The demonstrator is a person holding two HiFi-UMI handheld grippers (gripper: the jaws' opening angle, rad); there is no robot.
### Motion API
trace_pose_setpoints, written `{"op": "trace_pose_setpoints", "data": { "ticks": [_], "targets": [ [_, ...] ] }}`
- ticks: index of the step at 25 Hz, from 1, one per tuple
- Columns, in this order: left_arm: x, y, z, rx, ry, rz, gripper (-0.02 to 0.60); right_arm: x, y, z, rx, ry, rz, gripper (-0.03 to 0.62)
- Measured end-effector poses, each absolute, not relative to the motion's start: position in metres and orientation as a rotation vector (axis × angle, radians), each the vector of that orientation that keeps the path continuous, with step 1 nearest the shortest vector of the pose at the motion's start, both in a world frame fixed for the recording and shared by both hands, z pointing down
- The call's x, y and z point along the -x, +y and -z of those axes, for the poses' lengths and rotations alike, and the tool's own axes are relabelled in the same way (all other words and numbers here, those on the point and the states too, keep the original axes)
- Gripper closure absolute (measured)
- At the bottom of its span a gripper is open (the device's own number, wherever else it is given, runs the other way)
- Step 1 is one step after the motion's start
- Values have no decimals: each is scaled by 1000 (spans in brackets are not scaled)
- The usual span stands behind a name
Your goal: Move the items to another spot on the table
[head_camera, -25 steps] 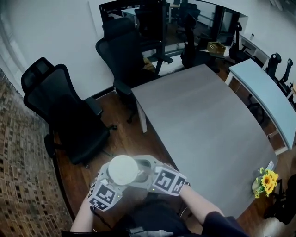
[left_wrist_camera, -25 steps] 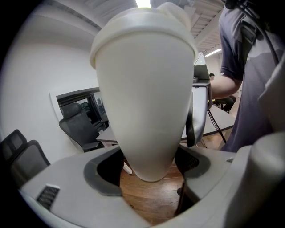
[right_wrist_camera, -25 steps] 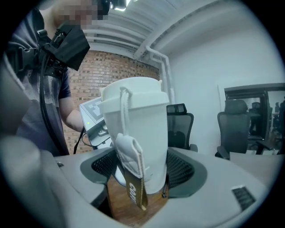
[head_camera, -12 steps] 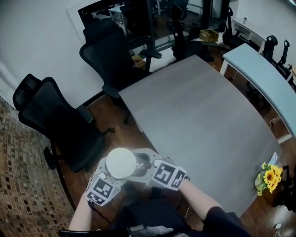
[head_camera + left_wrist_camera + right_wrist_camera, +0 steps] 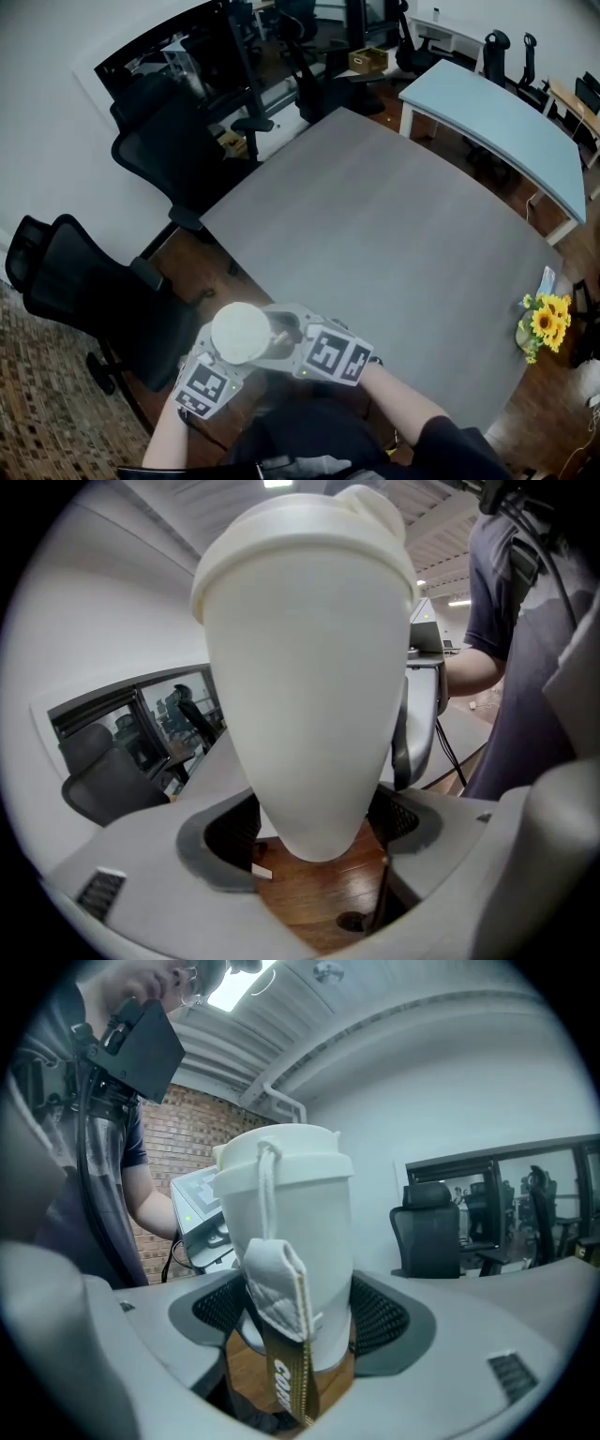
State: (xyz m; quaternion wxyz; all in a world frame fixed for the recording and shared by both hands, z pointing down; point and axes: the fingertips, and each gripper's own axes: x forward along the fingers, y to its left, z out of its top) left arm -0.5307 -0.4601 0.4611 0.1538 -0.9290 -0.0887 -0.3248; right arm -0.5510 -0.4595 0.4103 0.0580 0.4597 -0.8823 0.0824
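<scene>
White lidded cup (image 5: 241, 333), lower left of the head view, held above the wooden floor (image 5: 187, 258) just off the near edge of the grey table (image 5: 394, 244). Left gripper (image 5: 314, 832) and right gripper (image 5: 300, 1312) each pinch its tapered wall low down. For a sound transfer, keep both grips even and the cup upright, lift clear of the table edge, and mind the tag on a string (image 5: 277, 1288) dangling in front.
</scene>
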Motion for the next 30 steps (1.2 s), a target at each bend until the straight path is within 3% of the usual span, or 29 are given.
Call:
{"op": "trace_pose_setpoints", "data": {
  "ticks": [30],
  "targets": [
    [378,-657,-488,2646,-788,718,202,401,-672,-439,-1827,-2218,-373,243]
  ]
}}
